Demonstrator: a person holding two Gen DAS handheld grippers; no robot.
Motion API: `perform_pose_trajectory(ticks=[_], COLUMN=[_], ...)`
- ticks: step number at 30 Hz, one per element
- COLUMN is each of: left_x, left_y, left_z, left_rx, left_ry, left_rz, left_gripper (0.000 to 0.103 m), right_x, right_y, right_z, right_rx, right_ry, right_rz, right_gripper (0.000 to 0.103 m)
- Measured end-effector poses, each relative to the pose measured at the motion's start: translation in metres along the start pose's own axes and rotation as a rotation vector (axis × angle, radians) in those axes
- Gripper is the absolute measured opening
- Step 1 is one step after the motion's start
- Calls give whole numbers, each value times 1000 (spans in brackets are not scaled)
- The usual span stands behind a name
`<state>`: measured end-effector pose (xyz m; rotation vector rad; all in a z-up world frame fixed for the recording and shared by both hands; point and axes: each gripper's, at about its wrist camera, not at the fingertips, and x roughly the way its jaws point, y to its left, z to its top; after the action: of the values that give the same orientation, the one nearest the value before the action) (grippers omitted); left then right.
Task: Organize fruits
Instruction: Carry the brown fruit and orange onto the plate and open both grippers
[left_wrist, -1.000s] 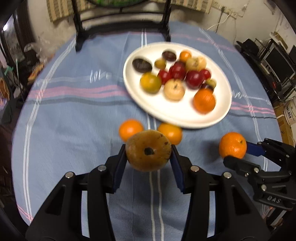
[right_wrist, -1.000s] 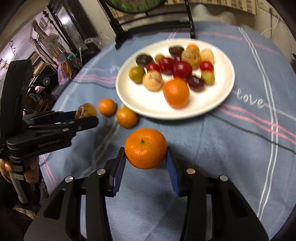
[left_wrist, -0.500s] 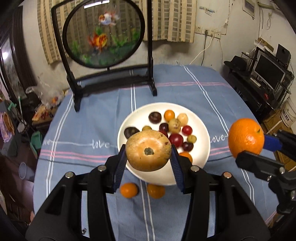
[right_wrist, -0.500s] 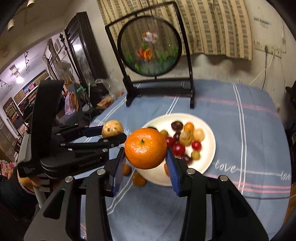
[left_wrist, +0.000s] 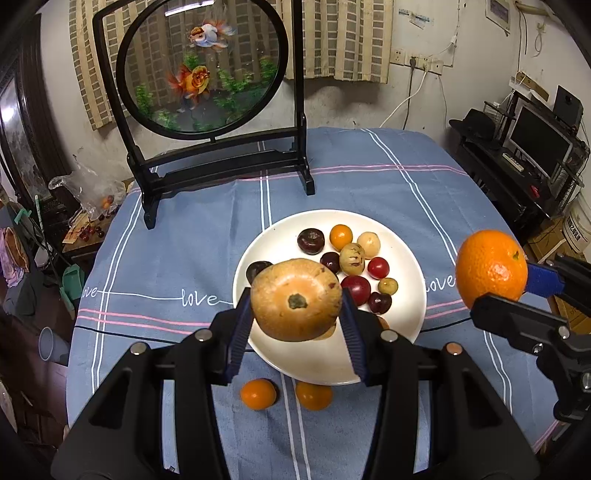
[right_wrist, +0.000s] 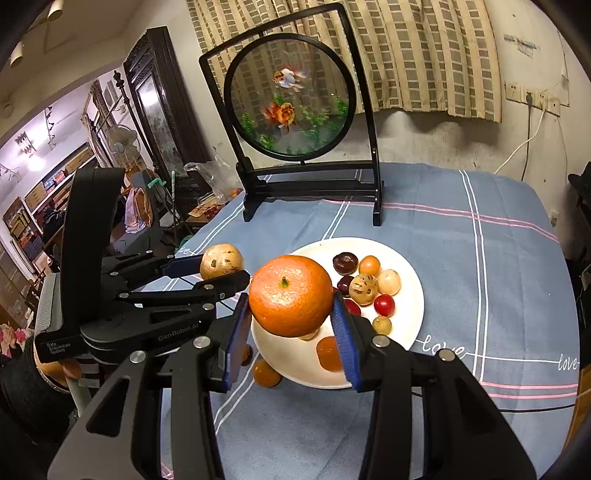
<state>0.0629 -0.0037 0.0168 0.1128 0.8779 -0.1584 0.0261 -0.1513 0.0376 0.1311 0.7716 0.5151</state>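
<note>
My left gripper (left_wrist: 295, 301) is shut on a tan, speckled round fruit (left_wrist: 295, 298), held in the air above the near side of the white plate (left_wrist: 406, 254). My right gripper (right_wrist: 290, 302) is shut on a big orange (right_wrist: 290, 301), also held high; that orange (left_wrist: 491, 269) shows at the right of the left wrist view. The plate (right_wrist: 413, 295) holds several small fruits: dark plums, red ones, a small orange, pale speckled ones. Two small oranges (left_wrist: 258, 394) (left_wrist: 314, 396) lie on the cloth just in front of the plate.
A black-framed round goldfish screen (left_wrist: 201, 66) stands at the far side of the blue striped tablecloth (left_wrist: 177, 236). Cluttered furniture lies off the left edge; a monitor and shelves (left_wrist: 539, 136) stand off the right edge.
Both grippers have risen well above the table with their fruits still held. The views have tilted up, so the plate looks smaller and the goldfish screen and wall have come into sight.
</note>
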Motion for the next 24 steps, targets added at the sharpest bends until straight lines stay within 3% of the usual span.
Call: perform_pose_trajectory(ticks=[24], left_x=[14], left_y=[-1], left_z=[-6], left_rx=[-10], left_ry=[45], left_rz=[27], left_gripper=[47], right_x=[13], right_y=[-4], right_z=[-8], right_rx=[20], right_ry=[52], right_rz=[2], right_gripper=[44])
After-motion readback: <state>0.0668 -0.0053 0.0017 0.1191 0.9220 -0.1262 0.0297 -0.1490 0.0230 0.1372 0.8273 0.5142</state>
